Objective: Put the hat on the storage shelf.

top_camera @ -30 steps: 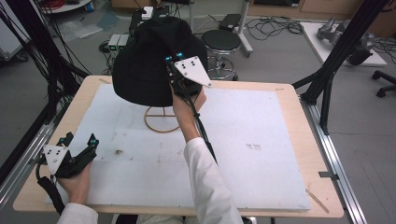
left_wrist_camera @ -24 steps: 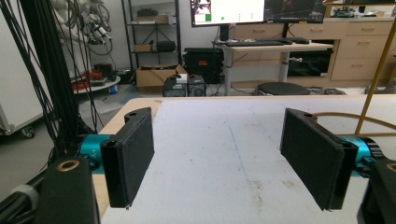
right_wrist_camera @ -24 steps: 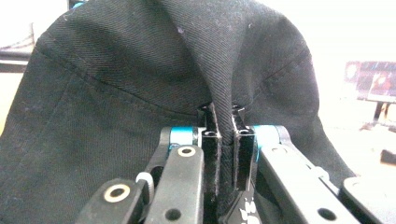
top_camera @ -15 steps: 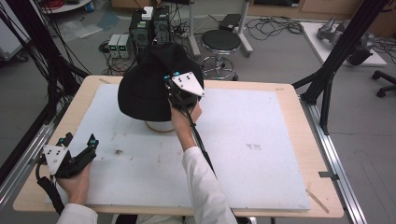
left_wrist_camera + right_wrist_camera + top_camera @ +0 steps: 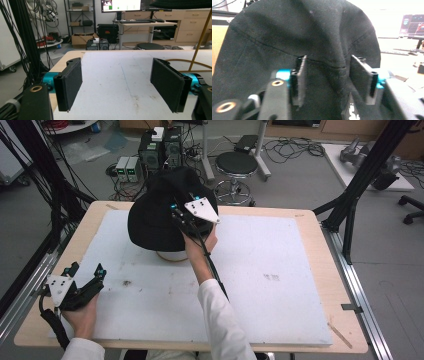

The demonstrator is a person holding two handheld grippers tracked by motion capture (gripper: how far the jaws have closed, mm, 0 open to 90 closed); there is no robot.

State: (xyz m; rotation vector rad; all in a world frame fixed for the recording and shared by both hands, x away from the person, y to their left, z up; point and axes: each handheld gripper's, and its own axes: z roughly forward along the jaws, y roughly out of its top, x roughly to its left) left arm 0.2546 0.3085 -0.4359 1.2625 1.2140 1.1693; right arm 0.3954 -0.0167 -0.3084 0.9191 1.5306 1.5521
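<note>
Right tool [image 5: 176,220]: I see its jaws have just been opening, now parted, pads off the black cap [image 5: 155,220].
Black cap: upper left of centre, draped over a stand on the surface [image 5: 280,270].
Left tool [image 5: 86,279]: spread wide, holding nothing, lower left.

The black cap [image 5: 160,210] has come down from well above the white mat [image 5: 260,285] and now covers the stand [image 5: 172,255], whose wire ring is hidden. The right hand-held gripper [image 5: 181,215] sank with it, and its jaws have just been opening, loosening off the cloth.

A lab: black rig frame [image 5: 367,167], tangled cables [image 5: 295,147], floor electronics boxes [image 5: 160,150], monitor [image 5: 121,5].
</note>
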